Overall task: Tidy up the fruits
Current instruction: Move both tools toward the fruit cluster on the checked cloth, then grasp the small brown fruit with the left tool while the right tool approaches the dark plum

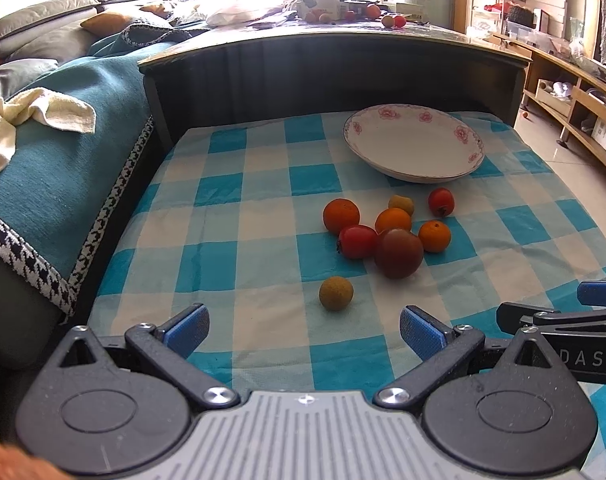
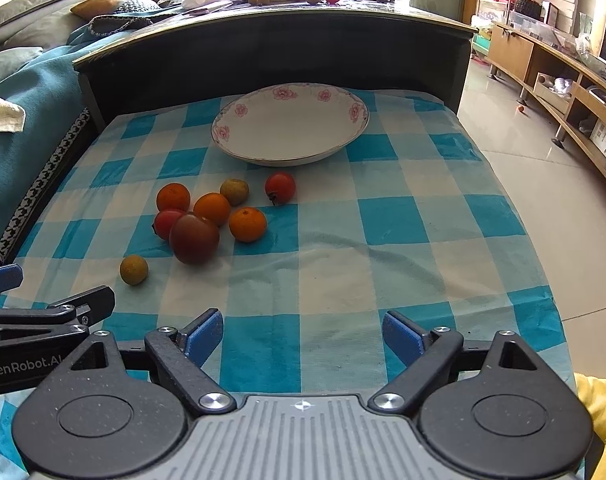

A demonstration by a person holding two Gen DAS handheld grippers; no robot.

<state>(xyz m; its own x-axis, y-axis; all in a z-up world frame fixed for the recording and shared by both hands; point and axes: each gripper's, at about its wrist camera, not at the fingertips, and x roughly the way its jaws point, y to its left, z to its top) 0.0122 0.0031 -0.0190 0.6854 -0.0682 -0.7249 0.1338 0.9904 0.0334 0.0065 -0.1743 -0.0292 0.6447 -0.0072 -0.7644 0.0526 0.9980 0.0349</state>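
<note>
A white plate (image 1: 415,146) (image 2: 291,128) with pink flowers on its rim sits at the far side of the blue checked cloth, nothing in it. In front of it lies a cluster of several small fruits: oranges (image 1: 341,216) (image 2: 247,224), red tomatoes (image 1: 441,201) (image 2: 280,187), a large dark red fruit (image 1: 399,253) (image 2: 193,238) and a yellow-green one (image 1: 401,204) (image 2: 234,191). A brownish-green round fruit (image 1: 336,293) (image 2: 134,269) lies apart, nearest me. My left gripper (image 1: 303,330) stands open just short of it. My right gripper (image 2: 303,334) is open over bare cloth, right of the fruits.
A dark raised board (image 1: 335,68) backs the cloth, with more fruit and boxes on the table behind. A teal-covered sofa (image 1: 63,152) with a cream towel lies left. Tiled floor and wooden shelving (image 2: 563,80) are on the right. Each gripper shows at the other view's edge.
</note>
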